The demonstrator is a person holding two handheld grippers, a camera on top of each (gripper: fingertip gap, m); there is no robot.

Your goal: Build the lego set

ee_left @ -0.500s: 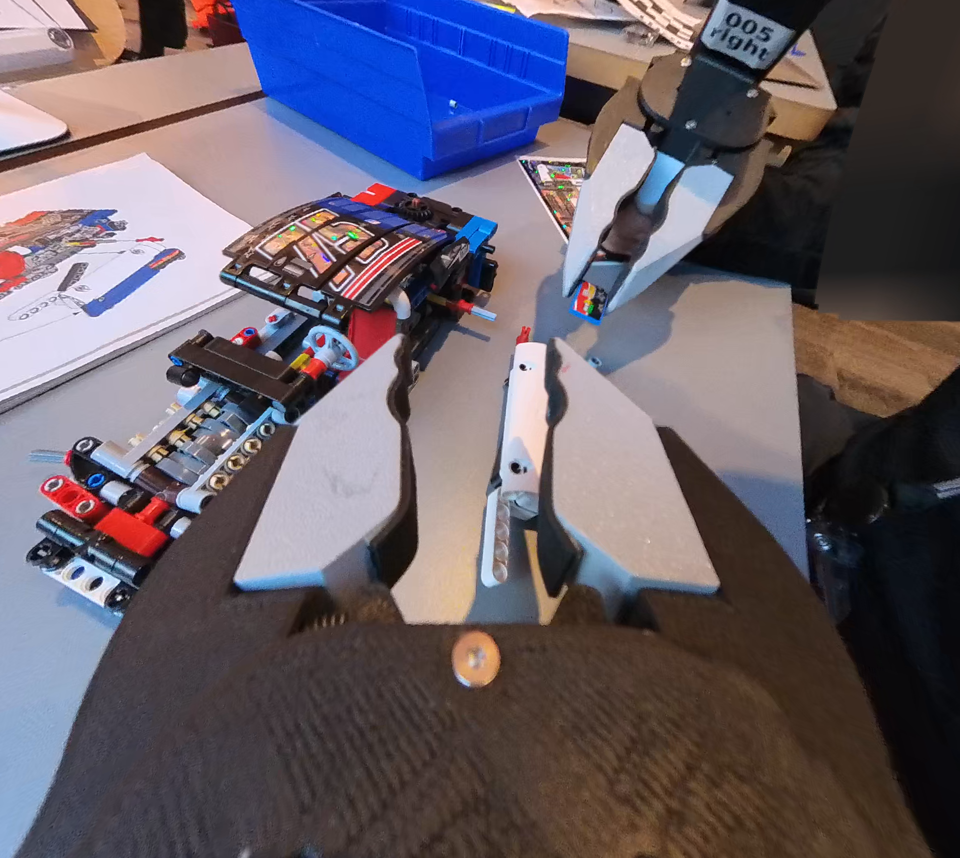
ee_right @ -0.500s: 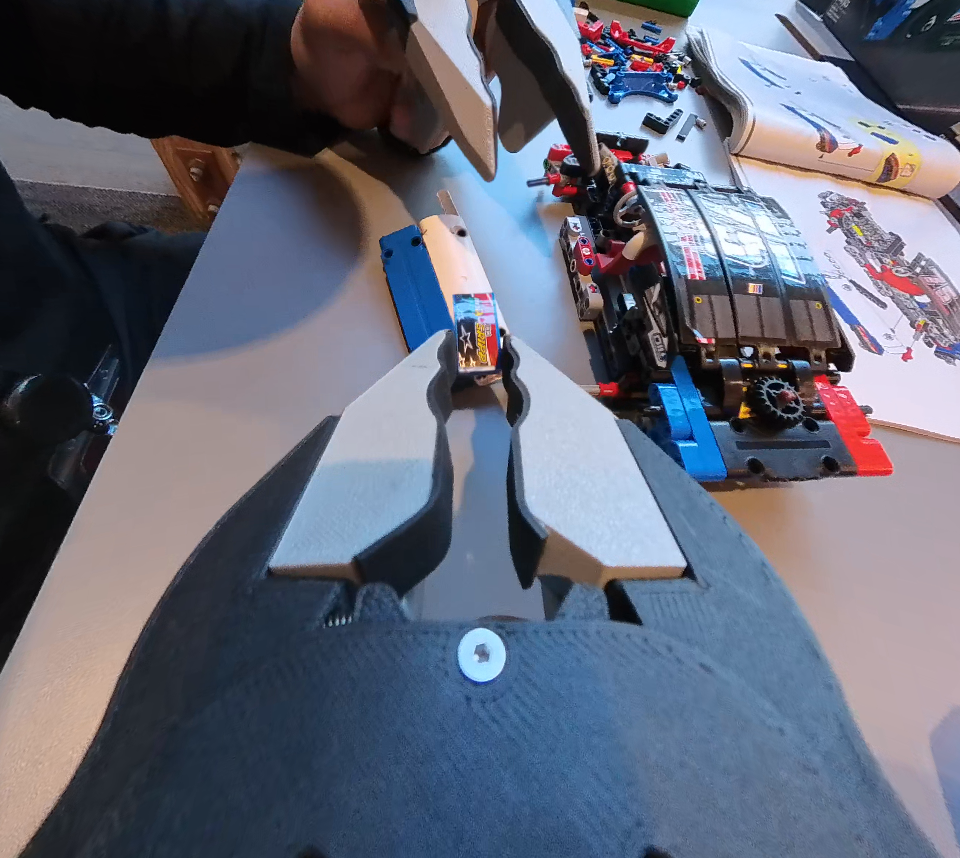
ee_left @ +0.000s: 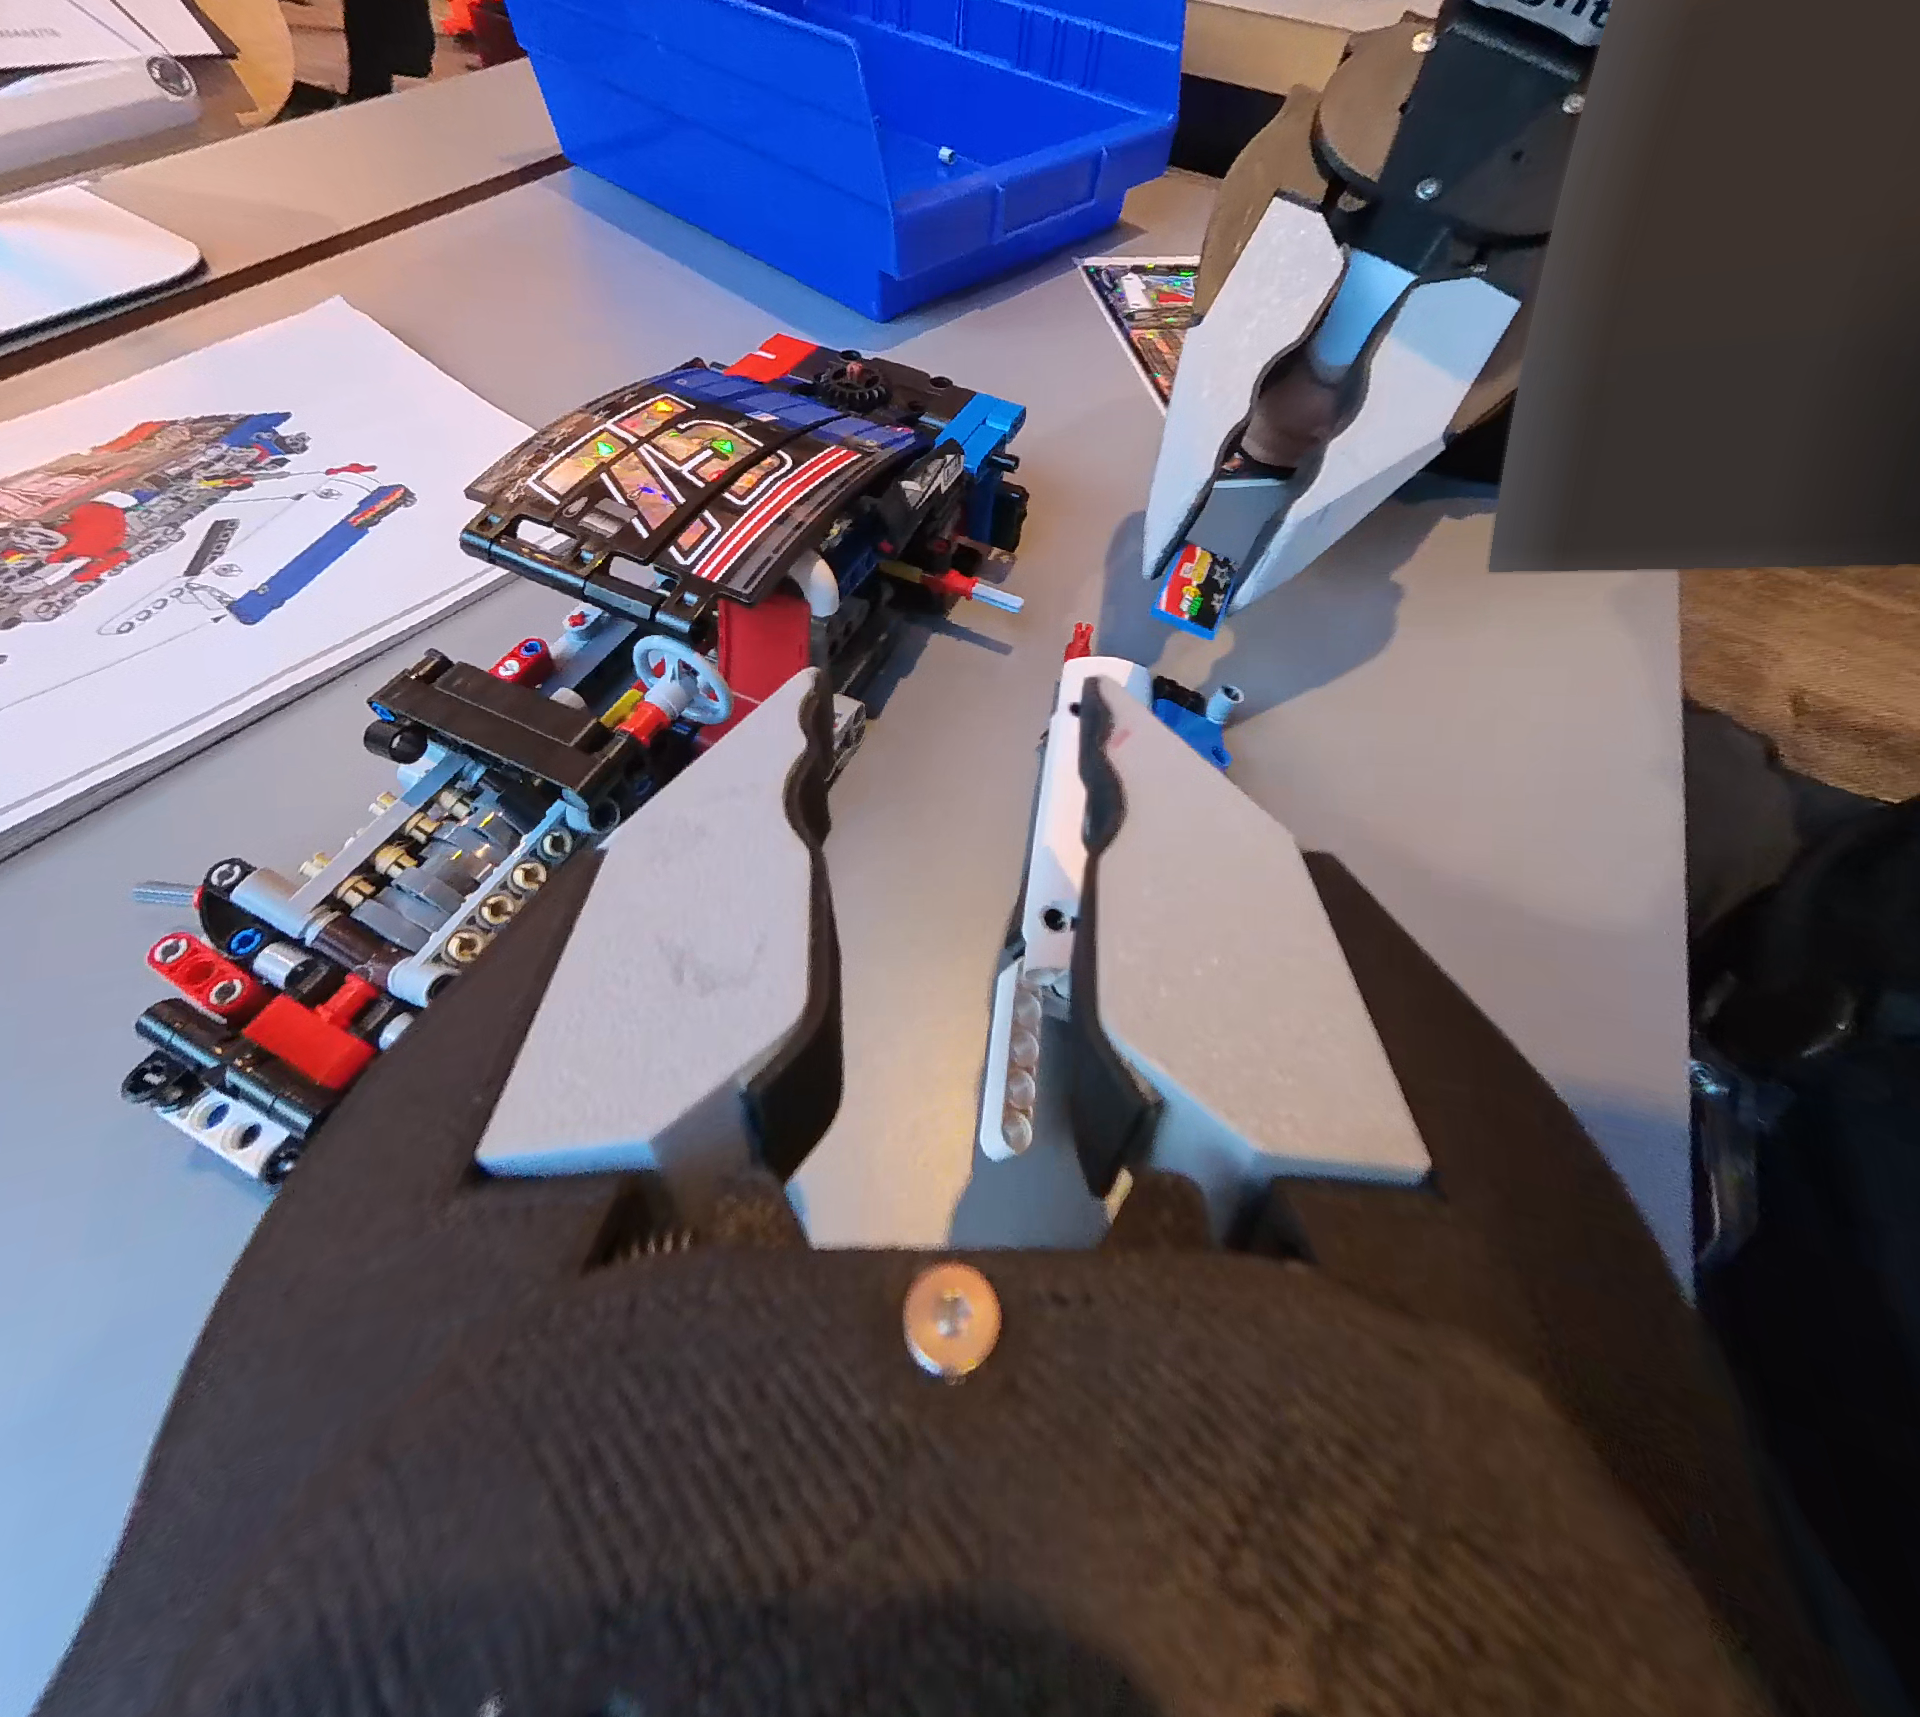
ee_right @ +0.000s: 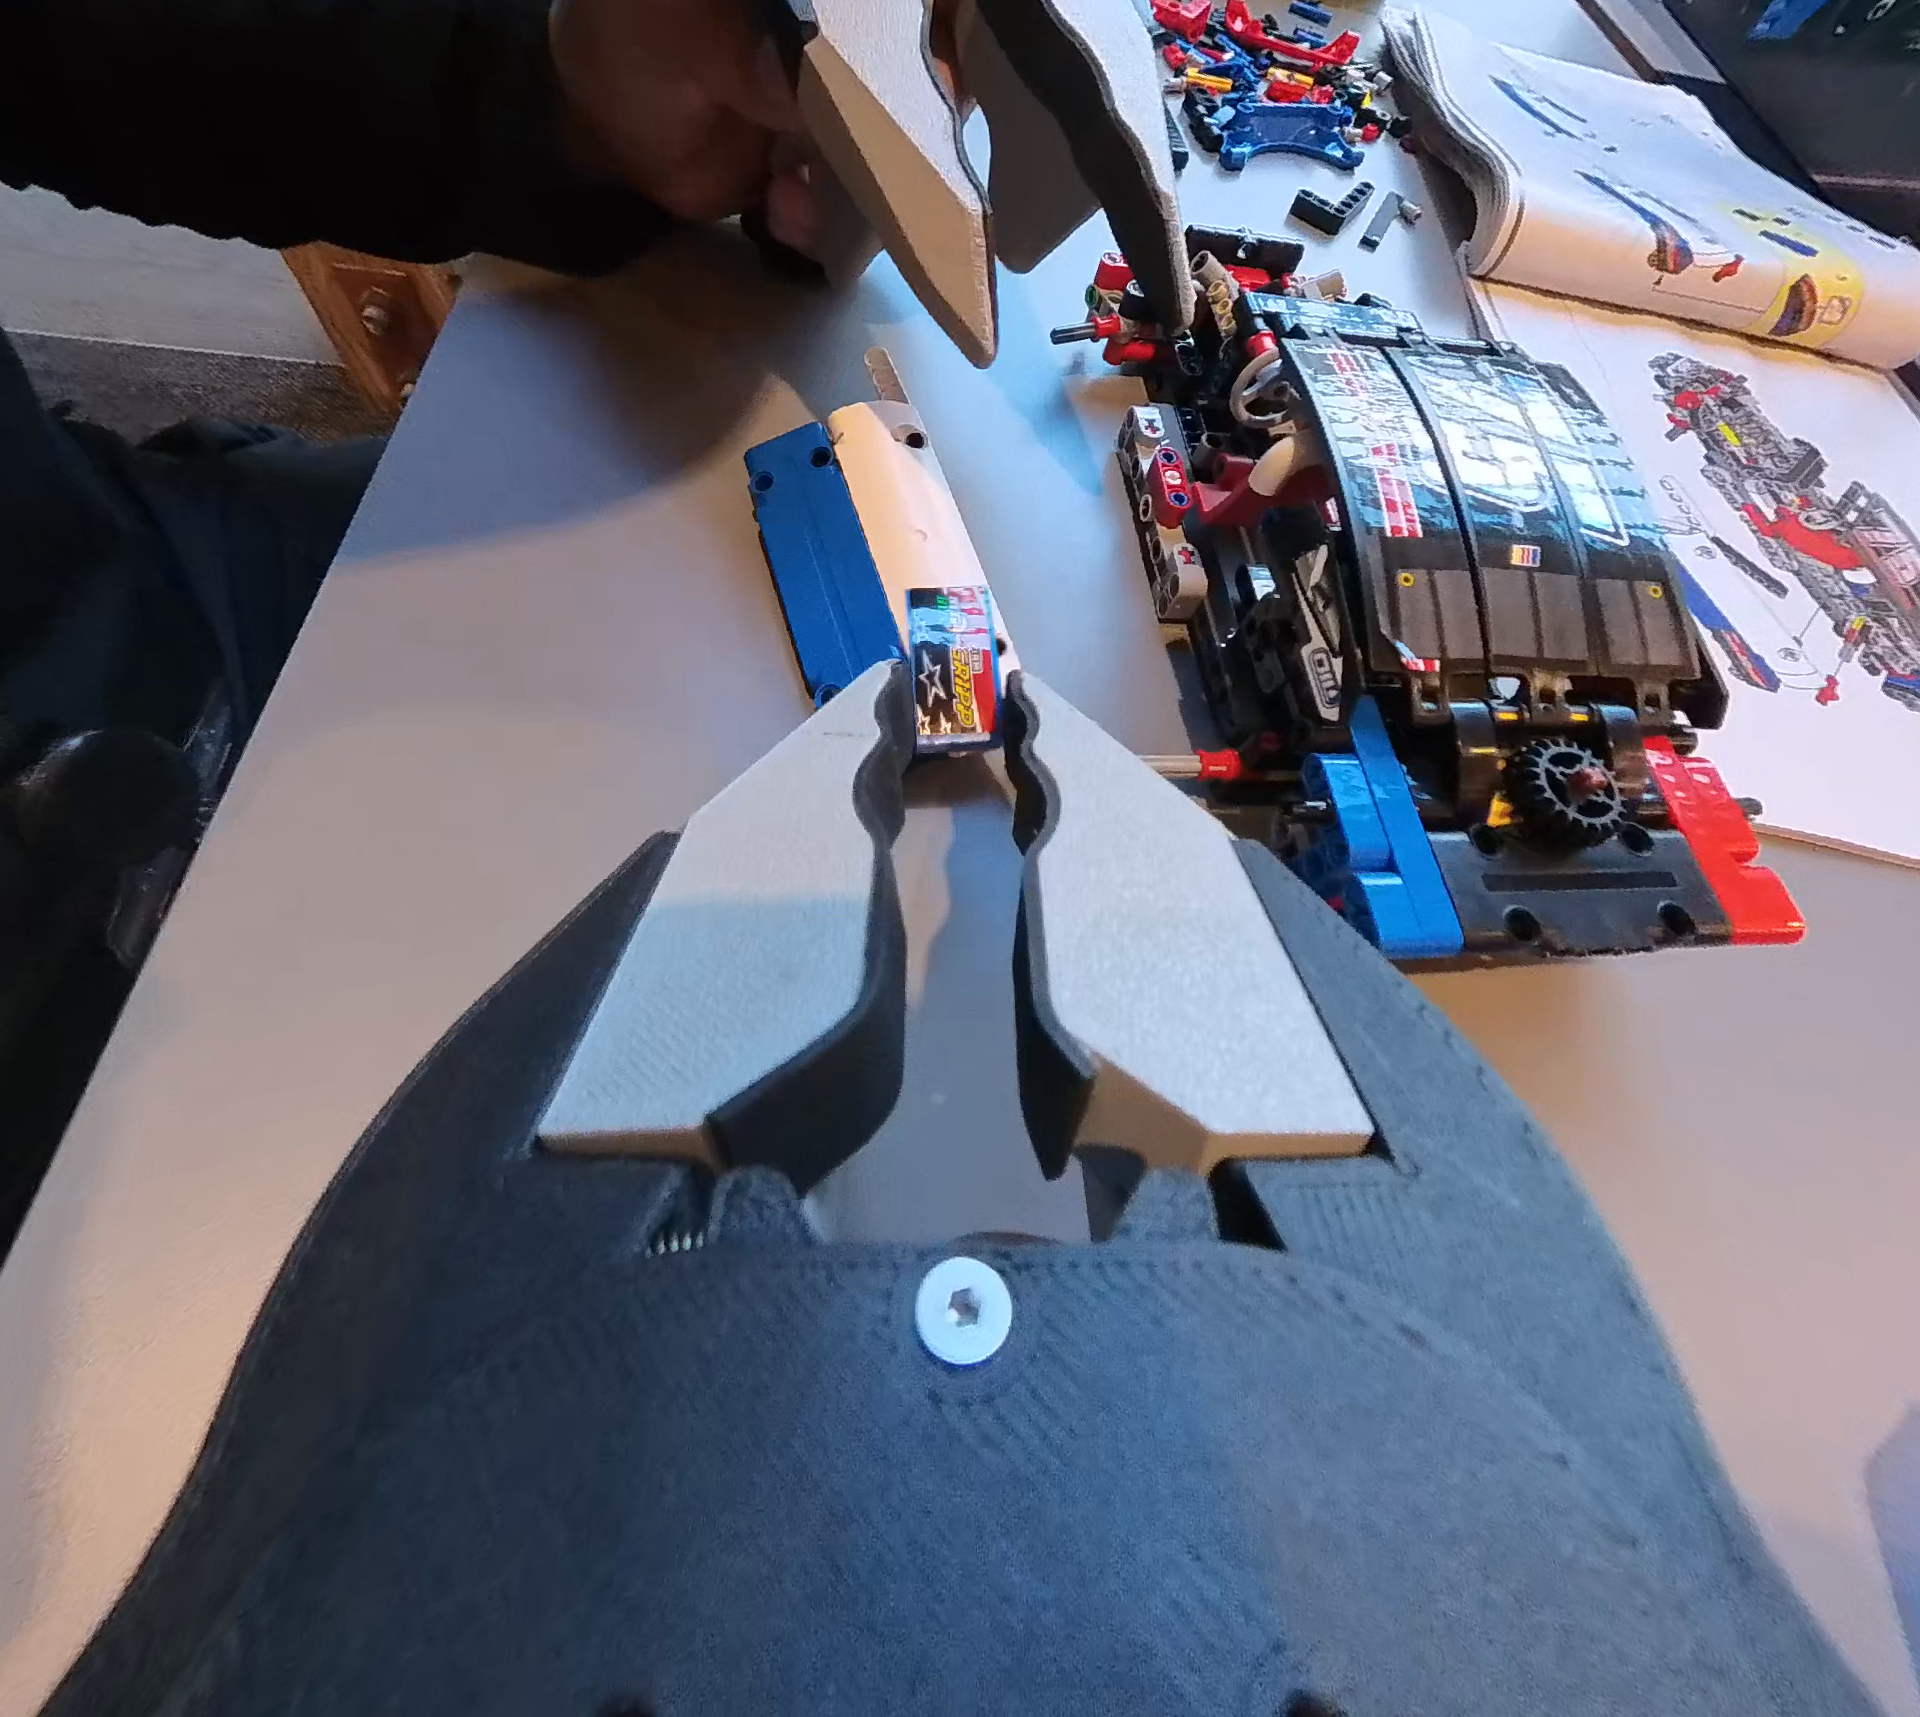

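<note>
R gripper (ee_right: 951,711): jaws narrow, tips pinching a small stickered tile (ee_right: 956,680) by its edges. Same pinch as half a sec ago, and the tile sits at almost the same spot in both views. From the L cam the tile (ee_left: 1195,592) hangs just off the table (ee_right: 520,732), near the far end of the white panel (ee_left: 1055,836) but not touching it; the R cam makes it look laid over the panel end, prob. just the angle.

L gripper (ee_left: 951,711): wide open, holding nothing, as before. Its right finger is over the white panel; contact can't be told. Only real change: the L view has shifted a bit, so the blue beam (ee_right: 821,566) lying against the panel now peeks out past that finger.

Further out: part-built car (ee_right: 1455,587) near the panel w/ a strip of bare table between, manual (ee_left: 260,472) on its far side, blue bin (ee_left: 831,109) behind, loose pieces (ee_right: 1268,78) at the far end.

Meaning: basically no progress in this half sec. Tile is picked up and poised, not yet seated. Likely next is lining it up on the panel, w/ the L gripper steadying.
</note>
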